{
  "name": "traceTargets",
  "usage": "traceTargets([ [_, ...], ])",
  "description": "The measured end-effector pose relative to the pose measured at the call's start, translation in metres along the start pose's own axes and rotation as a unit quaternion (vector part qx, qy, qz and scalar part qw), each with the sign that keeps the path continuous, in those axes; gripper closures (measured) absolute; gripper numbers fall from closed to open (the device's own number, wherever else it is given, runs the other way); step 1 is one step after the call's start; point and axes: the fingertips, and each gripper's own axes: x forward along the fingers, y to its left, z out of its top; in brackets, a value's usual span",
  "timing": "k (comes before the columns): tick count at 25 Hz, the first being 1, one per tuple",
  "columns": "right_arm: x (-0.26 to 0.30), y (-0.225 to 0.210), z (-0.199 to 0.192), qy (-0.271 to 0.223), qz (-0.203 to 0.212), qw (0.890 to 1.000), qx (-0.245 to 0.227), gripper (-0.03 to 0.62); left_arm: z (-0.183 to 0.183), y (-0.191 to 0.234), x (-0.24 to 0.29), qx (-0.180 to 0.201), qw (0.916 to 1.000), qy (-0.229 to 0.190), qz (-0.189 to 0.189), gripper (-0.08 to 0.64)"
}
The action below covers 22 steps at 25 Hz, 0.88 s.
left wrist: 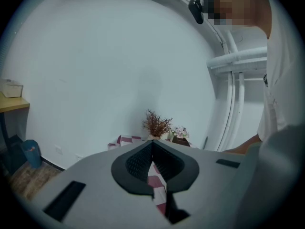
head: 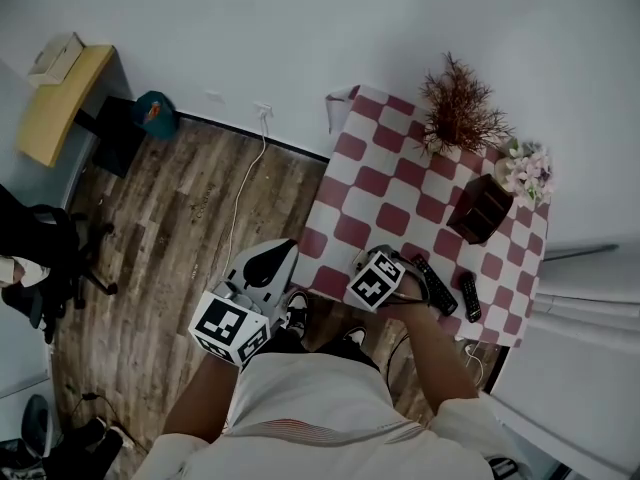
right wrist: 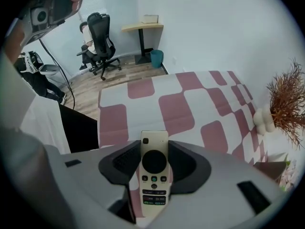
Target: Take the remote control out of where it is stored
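Right gripper (right wrist: 155,152) is clamped on the remote (right wrist: 154,187) over the table (right wrist: 190,104), apart from the brown box (head: 480,208), so you've basically got it out, only setting down left.

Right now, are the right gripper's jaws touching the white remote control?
Touching. The right gripper view shows the white remote control between the jaws of the right gripper, each jaw flush against one long edge with no gap.

Matt grey plastic right tongs (right wrist: 155,149) with ribbed dark pads (right wrist: 127,161) grip a smooth cream plastic remote (right wrist: 154,185) above the cloth-covered checked tabletop (right wrist: 181,109), with matt wood-grain plank floor (right wrist: 109,78) beyond them.
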Motion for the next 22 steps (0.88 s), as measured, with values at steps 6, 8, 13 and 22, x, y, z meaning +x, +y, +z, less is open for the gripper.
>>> traceTargets([
  [6, 0.008, 0.008, -0.002, 0.003, -0.002, 1.0, -0.02, 0.408, 0.002, 0.002, 0.001, 0.001, 1.0, -0.002, 0.001, 0.554],
  [8, 0.01, 0.01, -0.004, 0.002, -0.002, 1.0, -0.022, 0.407, 0.002, 0.001, 0.0, 0.0, 1.0, -0.001, 0.0, 0.554],
  [13, 0.007, 0.006, -0.003, -0.022, -0.024, 0.999, -0.011, 0.407, 0.0, -0.004, -0.004, -0.003, 1.0, 0.003, -0.002, 0.554],
  [22, -0.081, -0.019, 0.008, -0.201, -0.064, 0.972, 0.107, 0.41, 0.018, -0.039, 0.004, 0.019, 0.9992, -0.014, -0.031, 0.554],
])
